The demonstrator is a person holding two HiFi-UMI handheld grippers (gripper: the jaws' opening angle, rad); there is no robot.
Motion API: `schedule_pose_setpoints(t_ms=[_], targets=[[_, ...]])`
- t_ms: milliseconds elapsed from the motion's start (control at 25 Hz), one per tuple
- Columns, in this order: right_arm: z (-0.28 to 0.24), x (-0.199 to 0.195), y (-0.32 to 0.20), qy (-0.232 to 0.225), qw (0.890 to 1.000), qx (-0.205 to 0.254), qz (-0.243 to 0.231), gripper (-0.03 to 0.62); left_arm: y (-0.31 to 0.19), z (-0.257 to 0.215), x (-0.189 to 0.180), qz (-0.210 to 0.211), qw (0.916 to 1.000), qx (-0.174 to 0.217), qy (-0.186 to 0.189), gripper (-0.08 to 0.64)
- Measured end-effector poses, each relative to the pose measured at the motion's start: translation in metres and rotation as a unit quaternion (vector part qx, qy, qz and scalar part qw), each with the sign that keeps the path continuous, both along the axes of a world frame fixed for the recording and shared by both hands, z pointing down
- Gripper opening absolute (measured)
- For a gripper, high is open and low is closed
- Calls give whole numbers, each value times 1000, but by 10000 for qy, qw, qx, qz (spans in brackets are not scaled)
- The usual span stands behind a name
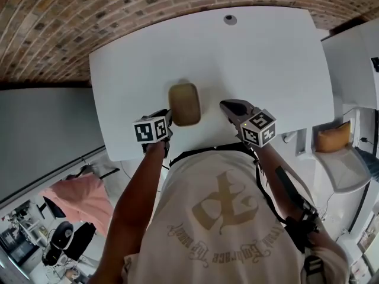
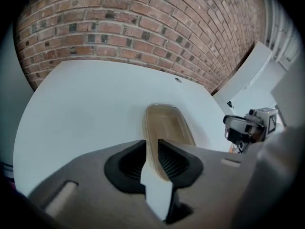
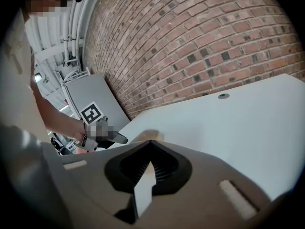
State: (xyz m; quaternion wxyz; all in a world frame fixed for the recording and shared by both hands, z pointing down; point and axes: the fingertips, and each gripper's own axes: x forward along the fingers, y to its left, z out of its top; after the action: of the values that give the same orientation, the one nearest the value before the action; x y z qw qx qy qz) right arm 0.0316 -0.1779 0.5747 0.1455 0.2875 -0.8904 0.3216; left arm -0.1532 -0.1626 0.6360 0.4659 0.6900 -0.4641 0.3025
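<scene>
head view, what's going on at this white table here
A person stands at a white table with a gripper in each hand. The left gripper has its jaws closed on the near rim of a shallow tan container that sits on the table. The right gripper is off to the container's right, not touching it, with its jaws together and nothing between them.

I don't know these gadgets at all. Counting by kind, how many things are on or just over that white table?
tan container: 1
hand-held grippers: 2, the left gripper with its fingers on the container's rim, the right gripper with its fingers together, apart from the container
Total: 3
</scene>
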Motion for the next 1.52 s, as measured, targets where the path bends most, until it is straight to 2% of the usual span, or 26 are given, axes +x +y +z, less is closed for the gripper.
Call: schedule_pose_setpoints(t_ms=[320,520,800,1160,1520], targets=[[7,11,-20,-70,9998,-100,-128,8,-9,11,-2,-341,9990,-253,-163,81],[10,14,-28,-91,9997,-151,-154,8,-12,16,-2,-397,9983,-351,-236,80],[13,18,-30,-132,9996,-195,-176,8,-17,14,3,-352,9983,-364,-284,37],[12,21,-32,-176,9995,-174,-218,8,-16,6,5,-345,9988,-255,-242,21],[12,26,-24,-196,9990,-152,-363,8,-13,-13,9,-516,9985,56,-198,20]])
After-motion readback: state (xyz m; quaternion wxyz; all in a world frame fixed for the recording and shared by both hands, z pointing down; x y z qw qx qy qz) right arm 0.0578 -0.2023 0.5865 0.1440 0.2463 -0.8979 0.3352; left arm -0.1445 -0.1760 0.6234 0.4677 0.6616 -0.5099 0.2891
